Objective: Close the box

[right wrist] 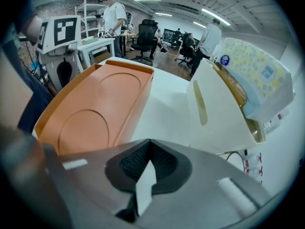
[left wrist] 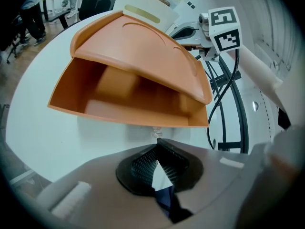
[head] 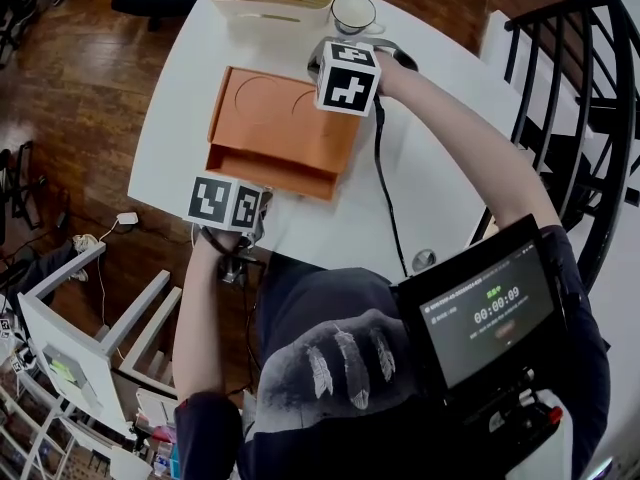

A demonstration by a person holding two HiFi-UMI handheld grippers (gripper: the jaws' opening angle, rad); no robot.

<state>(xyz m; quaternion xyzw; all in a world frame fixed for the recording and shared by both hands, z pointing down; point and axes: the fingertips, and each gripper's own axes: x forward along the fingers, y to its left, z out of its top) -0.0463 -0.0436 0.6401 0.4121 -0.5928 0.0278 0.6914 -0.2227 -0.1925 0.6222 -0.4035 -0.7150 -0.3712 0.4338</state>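
Box [head: 280, 158] sits btwn L tongs [left wrist: 156, 138] & R tongs [right wrist: 148, 141], lid [left wrist: 143, 46] ajar.

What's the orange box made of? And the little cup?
The orange box looks like matte moulded plastic: thin even walls, rounded corners, and circles pressed into its lid. The cup seems to be glazed ceramic, white with a dark rim, though it is too small to be sure.

White table [head: 175, 118] with orange box [head: 270, 128], cream holder [head: 268, 4], cup [head: 353, 12]
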